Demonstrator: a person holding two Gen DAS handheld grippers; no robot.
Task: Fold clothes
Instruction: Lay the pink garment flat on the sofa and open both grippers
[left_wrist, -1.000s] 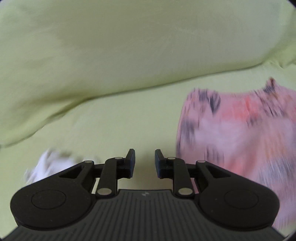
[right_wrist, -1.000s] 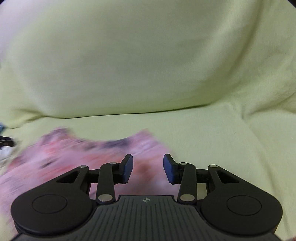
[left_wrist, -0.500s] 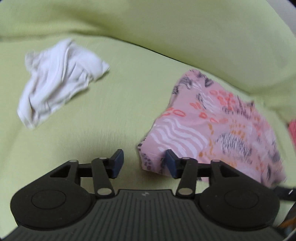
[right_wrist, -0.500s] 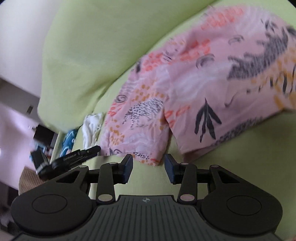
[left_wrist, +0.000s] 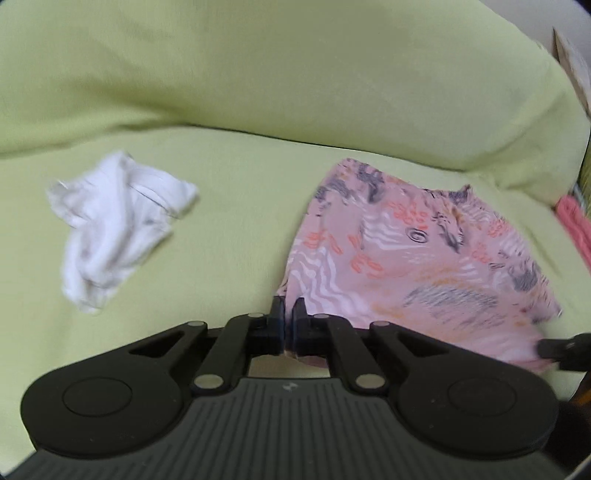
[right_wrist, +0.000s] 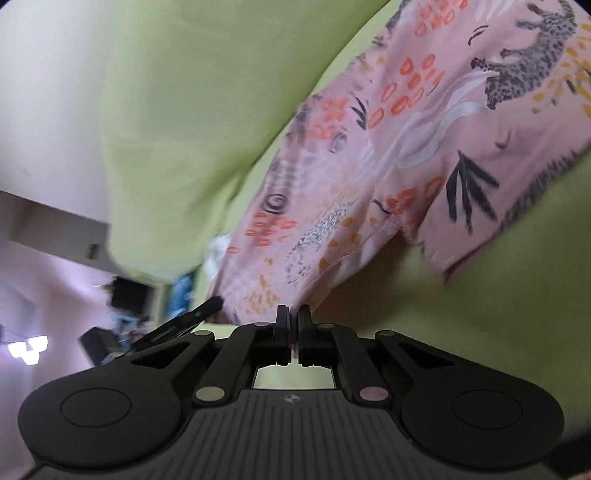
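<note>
A pink patterned garment with animal and leaf prints lies on a lime-green sofa seat. My left gripper is shut on the garment's near left corner. My right gripper is shut on the garment's near hem edge, which spreads up and to the right in the right wrist view. The tip of the right gripper shows at the right edge of the left wrist view. The left gripper's tip shows in the right wrist view.
A crumpled white garment lies on the seat to the left. The sofa's back cushion rises behind. A pink knitted item sits at the sofa's right edge. A room with dark objects shows beyond the sofa.
Both grippers have closed from open onto the pink garment's near edge. The left gripper shifted right to the corner; the right gripper moved closer to the hem.
</note>
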